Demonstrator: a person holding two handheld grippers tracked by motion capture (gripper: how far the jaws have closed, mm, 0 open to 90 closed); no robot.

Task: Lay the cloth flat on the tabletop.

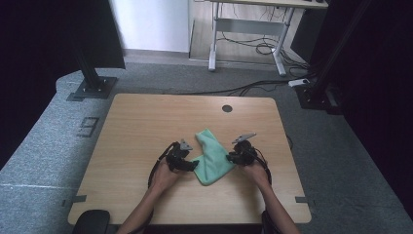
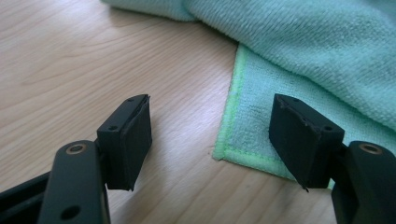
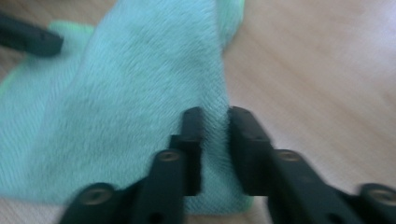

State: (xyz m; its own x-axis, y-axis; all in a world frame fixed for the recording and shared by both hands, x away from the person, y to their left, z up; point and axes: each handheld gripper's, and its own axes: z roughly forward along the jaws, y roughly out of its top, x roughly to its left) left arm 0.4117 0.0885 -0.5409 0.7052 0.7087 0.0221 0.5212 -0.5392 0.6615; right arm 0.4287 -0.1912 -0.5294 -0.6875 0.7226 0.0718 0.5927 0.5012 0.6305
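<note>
High view: the left gripper [image 1: 191,165] hangs with jaws apart at the left edge of the folded green microfibre cloth [image 1: 213,157], a hemmed corner lying between its fingers [image 2: 128,140]. The right gripper [image 1: 230,157] has its jaws pinched on the cloth's right edge. The cloth lies near the middle of the wooden table [image 1: 146,122], which stands on grey carpet [image 1: 44,141].

Two bare forearms, no sleeves in sight. Left tongs [image 1: 194,165]: black body, grey three-cornered plate on top, black cable looping back over the wrist. Right tongs [image 1: 229,157]: the same black build, the same grey plate, a dark cable curling behind the hand. Seen up close, left tongs [image 2: 210,140] with flat black arms, round silver rivets, small screw holes, blocky matte pads [image 2: 133,140] chipped at the edges. Right tongs [image 3: 215,149] likewise black, riveted, square-padded.
</note>
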